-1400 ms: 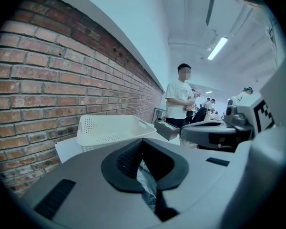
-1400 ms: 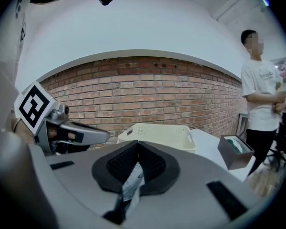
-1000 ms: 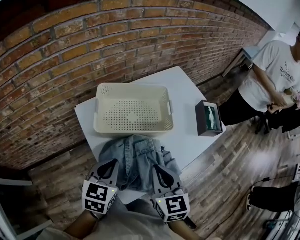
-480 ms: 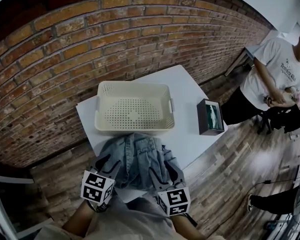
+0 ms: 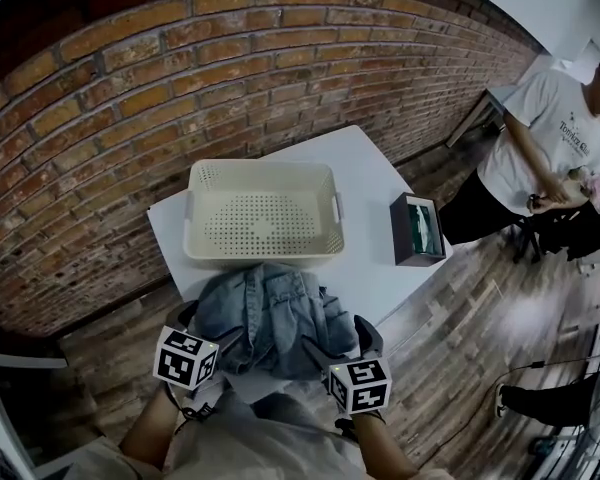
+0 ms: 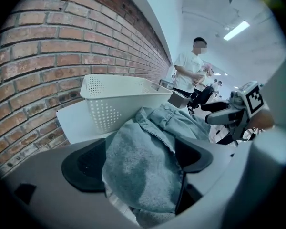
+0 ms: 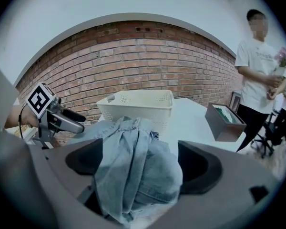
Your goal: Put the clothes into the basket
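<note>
One denim garment (image 5: 270, 313), crumpled at the table's (image 5: 380, 268) near edge, six o'clock from the basket (image 5: 195, 208). Soft, floppy and fairly heavy, I judge; I would pinch a thick seam. Left gripper (image 6: 138, 161) and right gripper (image 7: 143, 166): jaws opening, with denim loose between each pair.

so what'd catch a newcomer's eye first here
A crumpled pale denim garment lies heaped at the near edge of the white table. It drapes between the opening fingers of the left gripper and the right gripper. Just beyond it sits an empty cream perforated basket, with a red brick wall behind.
</note>
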